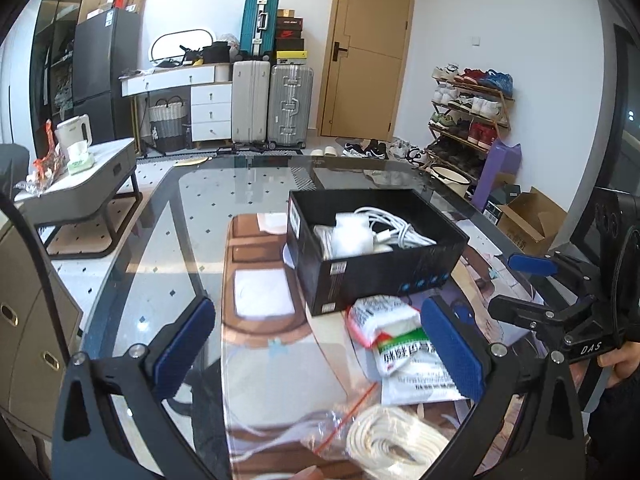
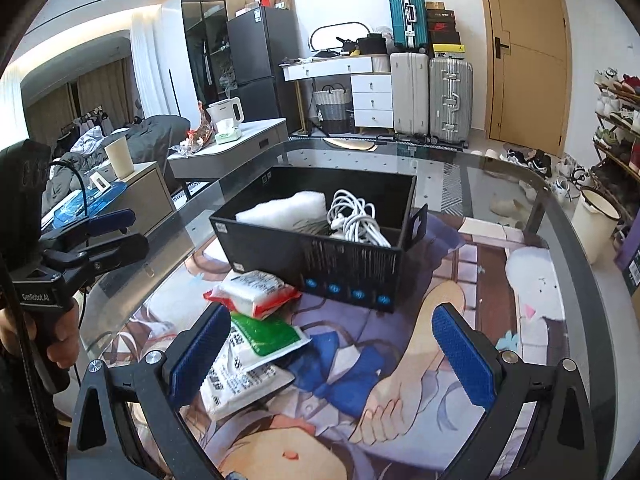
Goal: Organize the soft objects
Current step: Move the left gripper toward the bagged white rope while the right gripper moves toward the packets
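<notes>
On glass tabletop (image 2: 520, 184), beside box (image 2: 320, 248): both hand-held grippers, left (image 1: 320, 344) and right (image 2: 336, 356), agape, empty; soft, light packets (image 2: 252, 292) likely crinkly, best pinched mid-body.

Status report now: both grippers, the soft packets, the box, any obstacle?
Left gripper open, right gripper open, both empty. Soft packets on the mat before the black box; cables already inside. Coiled rope near left gripper; nothing blocking.

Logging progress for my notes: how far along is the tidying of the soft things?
Partly done. The black box already holds a white cable bundle and white padding. Nothing is in hand: left claw and right claw are open. Left: red packet, green packet, and bagged rope.
</notes>
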Available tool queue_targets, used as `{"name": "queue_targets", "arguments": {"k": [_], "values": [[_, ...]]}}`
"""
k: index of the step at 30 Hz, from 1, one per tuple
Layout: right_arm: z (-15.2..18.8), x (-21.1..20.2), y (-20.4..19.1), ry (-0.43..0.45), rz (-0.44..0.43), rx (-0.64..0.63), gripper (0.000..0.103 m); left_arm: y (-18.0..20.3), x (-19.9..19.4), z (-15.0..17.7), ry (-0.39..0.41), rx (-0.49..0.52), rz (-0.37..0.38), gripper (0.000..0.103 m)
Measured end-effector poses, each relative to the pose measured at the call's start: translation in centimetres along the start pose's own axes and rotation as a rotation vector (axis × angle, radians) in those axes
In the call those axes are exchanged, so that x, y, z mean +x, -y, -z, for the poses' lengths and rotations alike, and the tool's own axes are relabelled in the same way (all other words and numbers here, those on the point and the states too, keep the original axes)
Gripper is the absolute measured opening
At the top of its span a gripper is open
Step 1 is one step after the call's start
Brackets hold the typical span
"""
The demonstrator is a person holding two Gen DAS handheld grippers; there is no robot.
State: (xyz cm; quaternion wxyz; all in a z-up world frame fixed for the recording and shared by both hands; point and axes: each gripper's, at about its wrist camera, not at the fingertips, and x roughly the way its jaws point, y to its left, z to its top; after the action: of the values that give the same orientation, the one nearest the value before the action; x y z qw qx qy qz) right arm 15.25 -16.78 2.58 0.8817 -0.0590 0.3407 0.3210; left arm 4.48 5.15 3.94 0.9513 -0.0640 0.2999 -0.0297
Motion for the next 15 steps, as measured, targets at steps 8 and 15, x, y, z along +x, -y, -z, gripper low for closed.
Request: {"name": "queue_targets", "arguments": {"k": [8, 15], "values": [[1.1, -0.2, -0.4, -0.013, -0.008, 0.004, 0.102, -0.1, -0.1, 2.3, -0.050, -0.010, -0.004, 0.103], [2.0, -0.3, -0.7, -0.023, -0.018, 0.011, 0.102, 0.5, -0.2, 4.5, -0.102, -0.008, -0.007, 0.103]]}}
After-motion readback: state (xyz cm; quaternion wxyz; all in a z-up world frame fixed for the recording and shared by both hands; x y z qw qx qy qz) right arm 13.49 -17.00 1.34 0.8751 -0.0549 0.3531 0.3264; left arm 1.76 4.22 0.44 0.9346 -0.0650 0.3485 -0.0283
